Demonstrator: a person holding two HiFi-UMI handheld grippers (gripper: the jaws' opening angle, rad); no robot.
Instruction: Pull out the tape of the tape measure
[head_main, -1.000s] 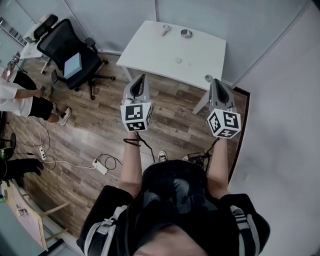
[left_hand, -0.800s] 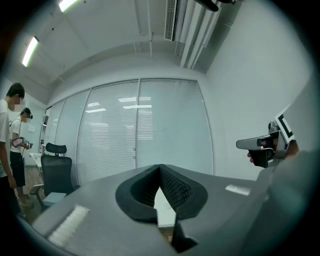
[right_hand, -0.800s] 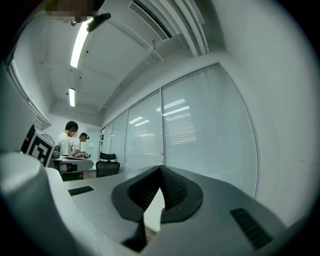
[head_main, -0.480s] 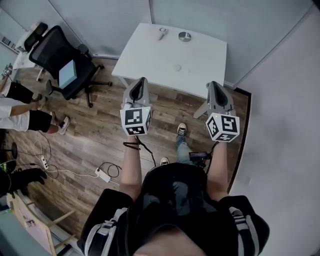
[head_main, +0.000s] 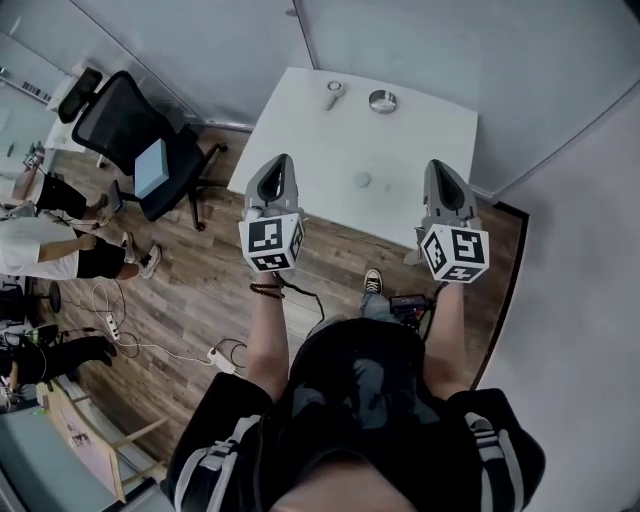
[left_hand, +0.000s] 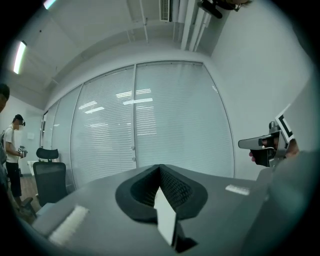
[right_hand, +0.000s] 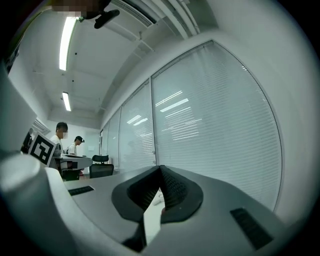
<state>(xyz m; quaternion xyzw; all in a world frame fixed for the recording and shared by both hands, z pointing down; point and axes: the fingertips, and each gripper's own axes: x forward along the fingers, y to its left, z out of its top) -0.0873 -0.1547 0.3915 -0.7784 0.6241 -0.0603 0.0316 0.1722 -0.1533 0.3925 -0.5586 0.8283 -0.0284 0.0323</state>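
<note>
Both claws are being held level and side by side above the near edge of the white worktop. The left claw is being kept pressed together with nothing between its jaws, and the right claw likewise. Neither is touching anything. The tape measure is lying on the worktop, well apart from both claws. Whether it is the round grey item or the pale elongated item, both near the far edge, cannot be told at this size. A small pale disc is lying mid-surface between the claws and those items. Nothing else is standing in the path across the surface. A glass partition with blinds is closing off the far side and a plain wall the right. A black office chair is standing to the left, and cables with a power strip are lying on the wooden floor.
</note>
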